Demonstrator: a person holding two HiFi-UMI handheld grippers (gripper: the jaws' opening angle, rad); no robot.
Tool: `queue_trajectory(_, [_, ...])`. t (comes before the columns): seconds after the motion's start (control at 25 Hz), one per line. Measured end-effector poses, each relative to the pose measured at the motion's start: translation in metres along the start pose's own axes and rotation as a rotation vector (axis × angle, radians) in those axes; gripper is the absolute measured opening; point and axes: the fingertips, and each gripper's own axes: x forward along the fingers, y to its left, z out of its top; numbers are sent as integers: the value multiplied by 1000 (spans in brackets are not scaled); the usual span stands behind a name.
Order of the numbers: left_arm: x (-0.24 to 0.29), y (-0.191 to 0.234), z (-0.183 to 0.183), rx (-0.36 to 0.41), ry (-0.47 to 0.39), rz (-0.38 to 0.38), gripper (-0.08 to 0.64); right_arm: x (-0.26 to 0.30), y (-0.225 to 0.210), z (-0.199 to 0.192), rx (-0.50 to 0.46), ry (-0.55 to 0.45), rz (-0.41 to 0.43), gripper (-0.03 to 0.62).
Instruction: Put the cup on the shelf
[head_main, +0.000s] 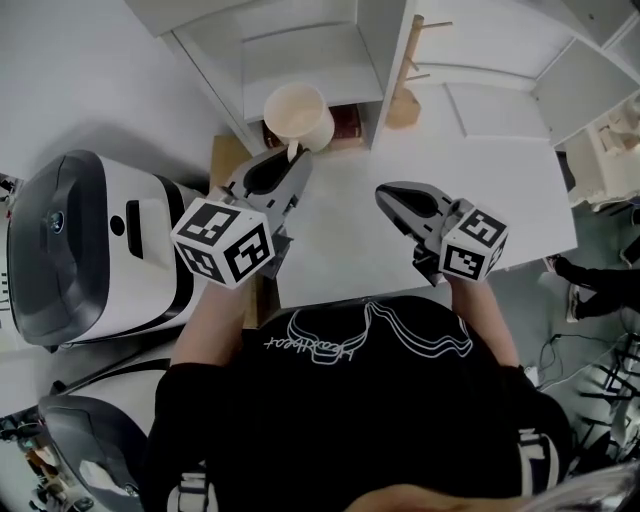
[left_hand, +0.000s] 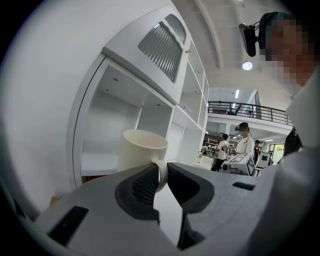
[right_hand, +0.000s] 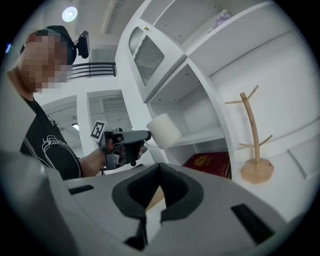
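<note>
Ribbed dark pads of the left gripper (left_hand: 162, 172) pinch the looped handle of a smooth cream cup (left_hand: 141, 152), held in the air before an open compartment of the white shelf (left_hand: 95, 162). Beside it, the right gripper (right_hand: 160, 167) has its matte grey jaws pressed together, empty.

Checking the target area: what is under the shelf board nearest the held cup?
A dark red book lies under the shelf board, lower than the held cup. The right gripper covers its lower edge.
</note>
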Motion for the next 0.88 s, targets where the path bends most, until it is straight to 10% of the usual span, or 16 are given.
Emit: queue_trajectory(0.88, [85, 70, 33, 26, 38, 96, 54, 2, -58, -13, 77, 35, -34, 6])
